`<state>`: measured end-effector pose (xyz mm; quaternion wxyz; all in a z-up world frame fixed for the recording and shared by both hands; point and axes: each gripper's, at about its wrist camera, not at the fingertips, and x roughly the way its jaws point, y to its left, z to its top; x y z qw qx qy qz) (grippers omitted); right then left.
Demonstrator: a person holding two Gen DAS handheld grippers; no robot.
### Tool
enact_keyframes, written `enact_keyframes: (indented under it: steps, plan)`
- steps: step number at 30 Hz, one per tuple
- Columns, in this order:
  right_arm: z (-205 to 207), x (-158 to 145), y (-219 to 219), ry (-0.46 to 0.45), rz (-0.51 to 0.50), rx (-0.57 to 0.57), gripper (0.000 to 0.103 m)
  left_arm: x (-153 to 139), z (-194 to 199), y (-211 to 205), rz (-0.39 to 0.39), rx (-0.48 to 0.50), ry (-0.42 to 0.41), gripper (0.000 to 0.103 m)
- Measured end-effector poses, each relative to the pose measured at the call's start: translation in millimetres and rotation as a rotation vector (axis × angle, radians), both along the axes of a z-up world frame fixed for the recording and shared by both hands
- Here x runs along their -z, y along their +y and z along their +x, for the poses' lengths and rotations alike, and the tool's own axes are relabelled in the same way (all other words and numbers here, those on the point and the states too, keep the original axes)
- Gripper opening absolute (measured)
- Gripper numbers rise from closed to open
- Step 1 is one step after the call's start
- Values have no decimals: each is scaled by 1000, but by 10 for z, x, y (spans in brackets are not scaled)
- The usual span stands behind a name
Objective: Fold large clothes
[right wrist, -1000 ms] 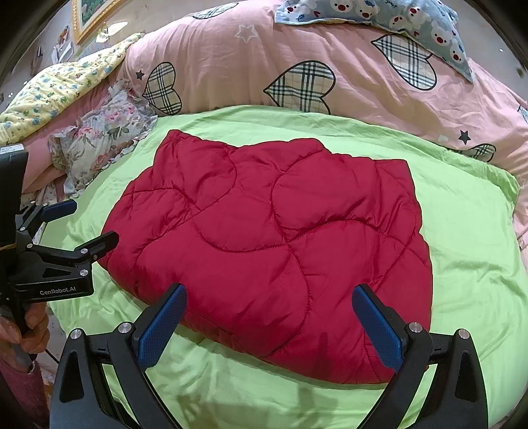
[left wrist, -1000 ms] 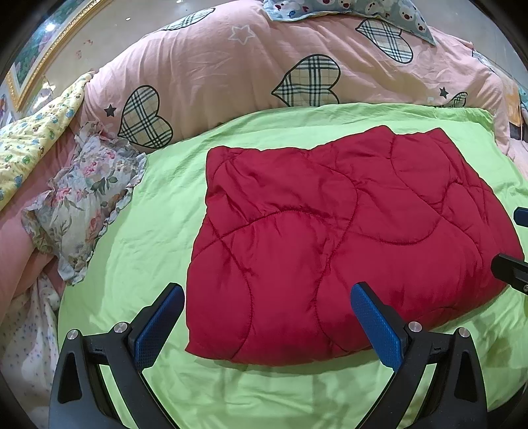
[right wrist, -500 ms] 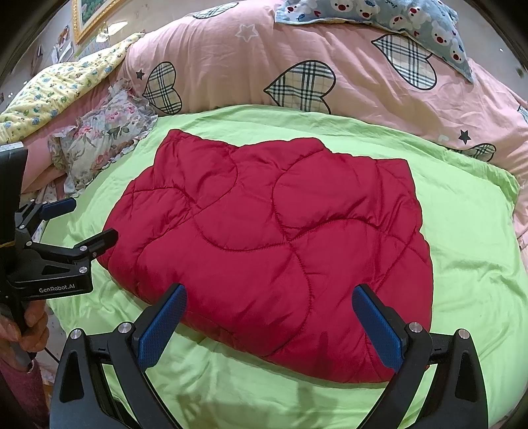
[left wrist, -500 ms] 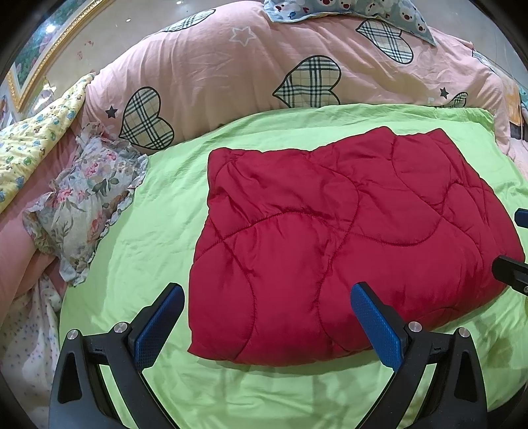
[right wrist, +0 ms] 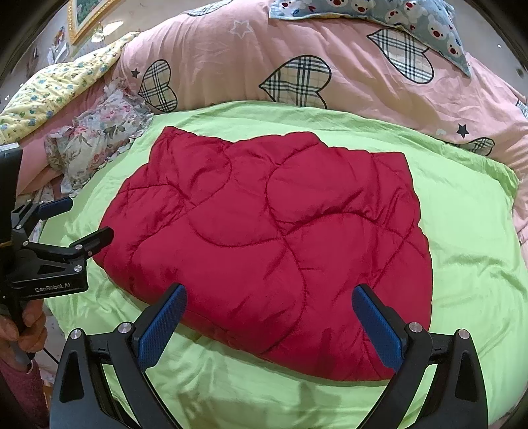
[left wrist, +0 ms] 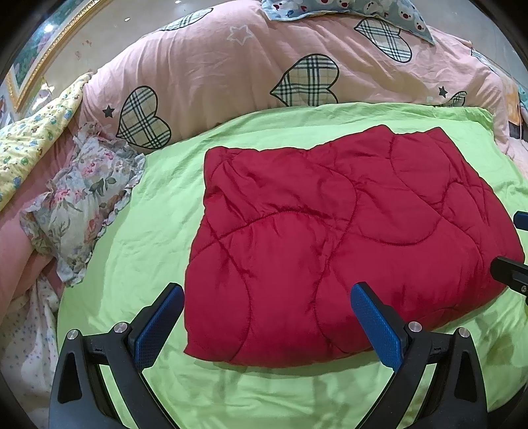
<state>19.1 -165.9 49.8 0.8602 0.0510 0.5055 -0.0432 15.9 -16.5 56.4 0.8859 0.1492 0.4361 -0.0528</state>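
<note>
A red quilted padded garment [left wrist: 333,237] lies folded in a rough rectangle on a lime green sheet [left wrist: 138,237]. It also shows in the right wrist view [right wrist: 274,244]. My left gripper [left wrist: 267,316] is open and empty, hovering over the garment's near left edge. It appears from the side in the right wrist view [right wrist: 77,224]. My right gripper [right wrist: 269,315] is open and empty above the garment's near right edge. Its fingertips [left wrist: 510,272] peek in at the right edge of the left wrist view.
A pink duvet with plaid hearts [left wrist: 264,72] is piled behind the sheet. A floral frilled pillow [left wrist: 82,198] and a yellow flowered quilt [left wrist: 29,145] lie at the left. A blue bear-print pillow [right wrist: 379,13] sits on top at the back.
Both views shifted only very slightly. The garment lies the same and both grippers stay open.
</note>
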Motion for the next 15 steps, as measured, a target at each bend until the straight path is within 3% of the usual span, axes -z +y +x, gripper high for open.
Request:
enact_keyframes:
  steps: [15]
  plan:
    - [-36,-18,-65,-8,6,18,101,-4,37,-38,-25,3,12,102]
